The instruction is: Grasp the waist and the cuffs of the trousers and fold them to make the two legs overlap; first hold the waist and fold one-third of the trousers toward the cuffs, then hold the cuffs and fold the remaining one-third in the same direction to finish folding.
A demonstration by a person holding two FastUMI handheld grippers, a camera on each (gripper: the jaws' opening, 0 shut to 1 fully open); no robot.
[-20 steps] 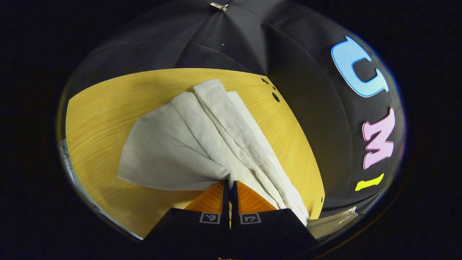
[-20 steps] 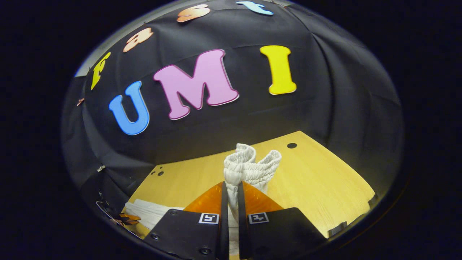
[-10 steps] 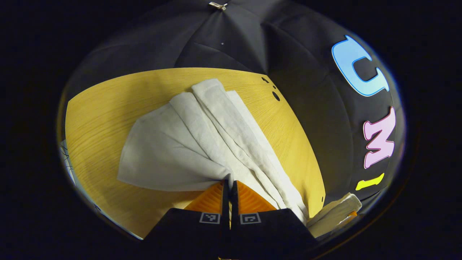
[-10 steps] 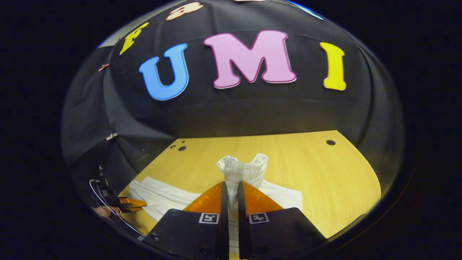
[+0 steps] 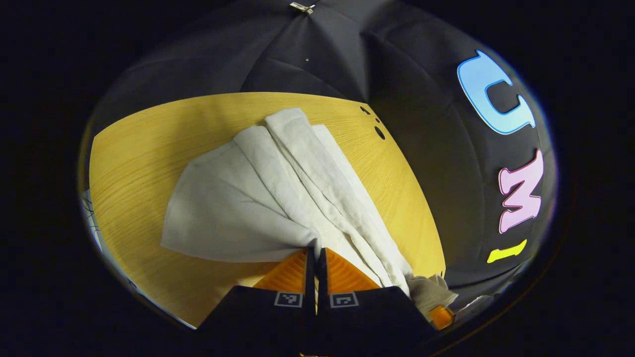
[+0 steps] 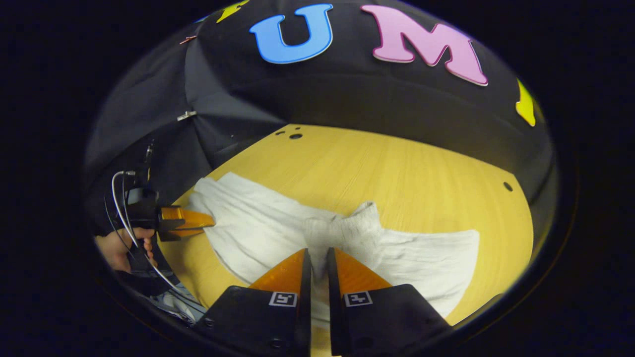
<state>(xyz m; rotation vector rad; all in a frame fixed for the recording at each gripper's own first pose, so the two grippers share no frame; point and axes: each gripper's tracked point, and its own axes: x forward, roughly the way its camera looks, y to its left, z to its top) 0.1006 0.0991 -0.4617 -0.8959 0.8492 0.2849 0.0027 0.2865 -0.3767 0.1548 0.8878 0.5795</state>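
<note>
White trousers (image 6: 258,233) waist (image 6: 347,233), pinched by right gripper (image 6: 317,255), has dropped from raised onto table (image 6: 397,168); left gripper (image 5: 316,253) keeps pinching cuff; leg-overlap fold landing.

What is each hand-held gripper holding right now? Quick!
Left hand-held gripper: closed, pinching the cuff end of the white trousers.
Right hand-held gripper: closed, pinching the trousers' ribbed waist.

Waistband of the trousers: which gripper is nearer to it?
Right. The right gripper is shut on the ribbed waistband. The left gripper pinches the trousers at the far cuff end.
</note>
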